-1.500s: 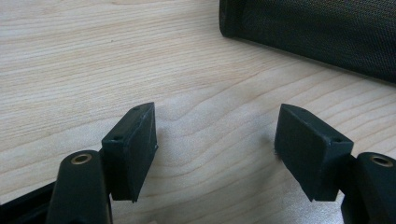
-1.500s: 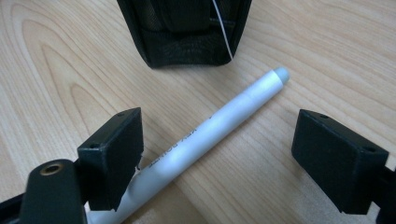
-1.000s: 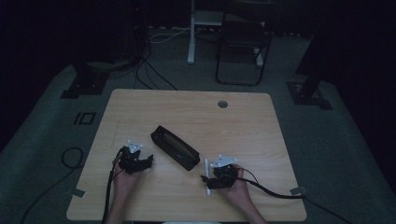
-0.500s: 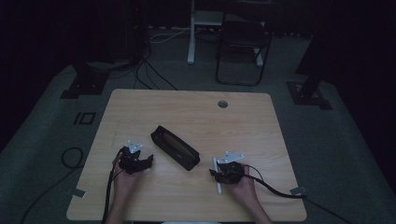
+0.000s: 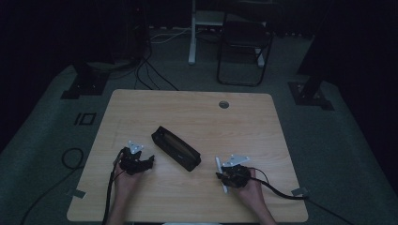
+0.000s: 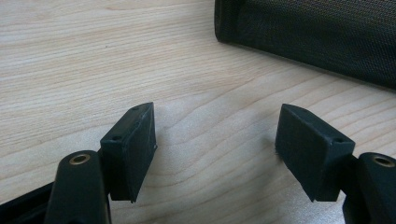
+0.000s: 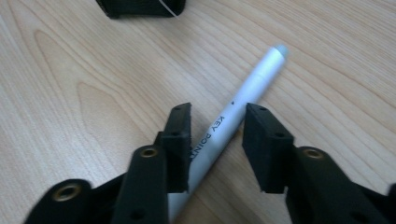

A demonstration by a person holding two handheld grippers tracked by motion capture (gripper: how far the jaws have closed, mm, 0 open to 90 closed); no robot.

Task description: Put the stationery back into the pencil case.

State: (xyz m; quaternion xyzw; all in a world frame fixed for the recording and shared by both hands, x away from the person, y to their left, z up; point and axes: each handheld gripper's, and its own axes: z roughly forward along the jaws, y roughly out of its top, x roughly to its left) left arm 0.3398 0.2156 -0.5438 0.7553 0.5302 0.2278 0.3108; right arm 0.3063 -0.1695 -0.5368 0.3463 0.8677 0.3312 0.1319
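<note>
A white pen (image 7: 257, 79) with grey print lies slantwise on the wooden table (image 5: 197, 117). My right gripper (image 7: 217, 112) straddles it. Its jaws have just been closing, with the pen between them and a thin gap still at the right pad (image 7: 261, 140). In the high view the pen (image 5: 219, 166) lies just left of my right gripper (image 5: 221, 177), near the front right. My left gripper (image 6: 217, 112) stands open on bare wood with nothing between its jaws. In the high view this left gripper (image 5: 150, 162) sits just left of a black pencil case (image 5: 176, 148).
The black case's mesh side (image 6: 317, 32) rises close ahead of the left jaws, and its end (image 7: 140, 7) shows beyond the pen. A cable hole (image 5: 224, 104) is at the table's back right. A folding chair (image 5: 241, 42) and stands are on the floor behind.
The right hand has shifted a little to the right, and the pen at its jaws now lies farther right too. The left hand has kept still.
</note>
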